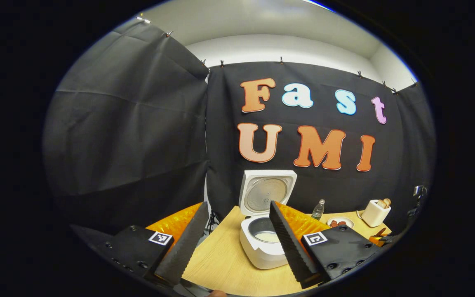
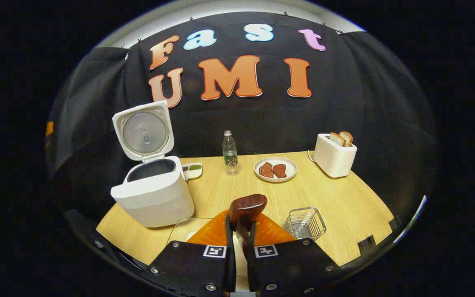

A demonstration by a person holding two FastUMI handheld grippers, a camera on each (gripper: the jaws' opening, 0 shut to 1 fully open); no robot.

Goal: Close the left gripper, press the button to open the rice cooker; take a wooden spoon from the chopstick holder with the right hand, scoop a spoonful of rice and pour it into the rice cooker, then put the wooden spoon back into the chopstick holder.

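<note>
In the right gripper view, the right gripper clamps the wooden spoon by its handle, bowl up. Just beyond sit the wire chopstick holder and the rice cooker, lid raised. In the left gripper view, the left gripper hangs with fingers spread wide, holding nothing, the cooker between them.

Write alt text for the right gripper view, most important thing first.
The right gripper is shut on a wooden spoon, bowl up, above a wooden table. To its left stands a white rice cooker with its lid raised; a wire chopstick holder sits at right, with a bottle, plate of meat and toaster farther back.
</note>
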